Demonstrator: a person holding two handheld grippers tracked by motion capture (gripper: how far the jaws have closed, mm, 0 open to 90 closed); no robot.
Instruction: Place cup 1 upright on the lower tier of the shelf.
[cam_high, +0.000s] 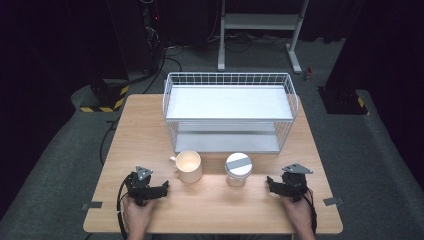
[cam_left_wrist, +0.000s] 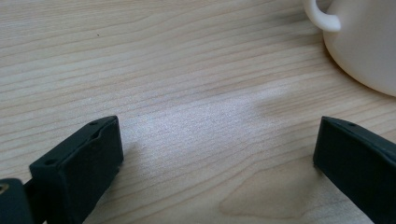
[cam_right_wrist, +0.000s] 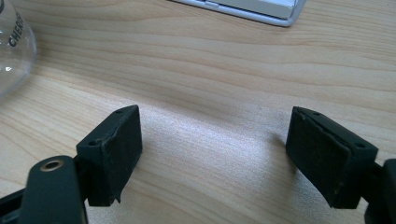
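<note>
High view: a wooden table is seen, with a white wire rack at upper centre. Below it stand a cream mug and a lidded glass jar. At the lower corners the left gripper and right gripper are held spread, empty. Reaching seems not yet begun; each must next be advanced toward its nearest vessel.
</note>
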